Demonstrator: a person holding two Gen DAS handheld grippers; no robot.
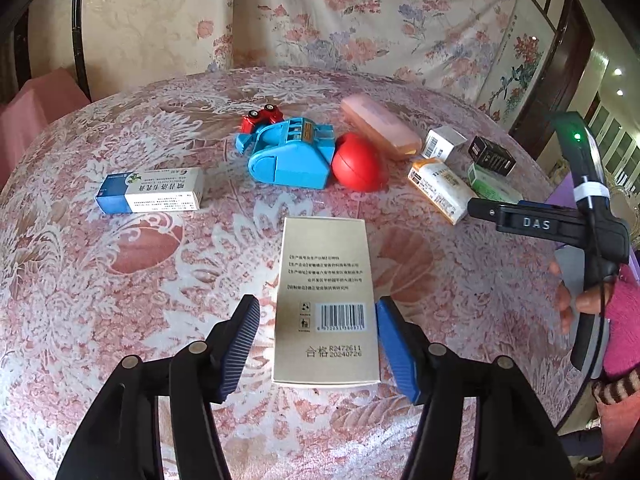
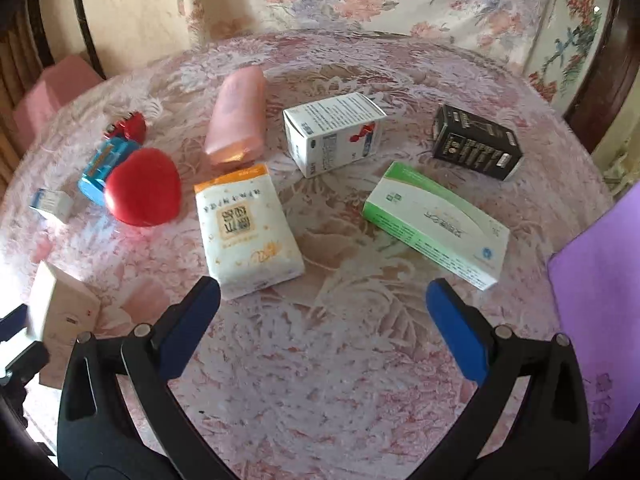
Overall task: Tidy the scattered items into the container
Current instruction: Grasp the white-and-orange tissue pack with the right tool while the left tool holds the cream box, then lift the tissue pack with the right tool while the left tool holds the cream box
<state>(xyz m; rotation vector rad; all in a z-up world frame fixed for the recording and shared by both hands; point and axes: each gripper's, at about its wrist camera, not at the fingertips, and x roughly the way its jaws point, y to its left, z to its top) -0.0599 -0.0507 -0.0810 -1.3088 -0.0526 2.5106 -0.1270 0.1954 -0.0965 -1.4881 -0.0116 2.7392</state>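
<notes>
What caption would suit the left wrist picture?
Open left gripper straddles a beige box on the tablecloth, toys and boxes scattered beyond.

- Round table (image 2: 320, 380), draped in a pink-and-white lace-pattern cloth.
- Near edge: a beige box (image 1: 326, 300), barcode up.
- Left: a blue-and-white carton (image 1: 150, 190).
- Centre: blue toy (image 1: 288, 152), a red toy car (image 1: 262, 117) behind, a red heart (image 2: 142, 186) touching it.
- Then pink case (image 2: 240, 116), tissue pack (image 2: 246, 228), white box (image 2: 334, 132), green-and-white box (image 2: 436, 224), black box (image 2: 476, 142).
</notes>
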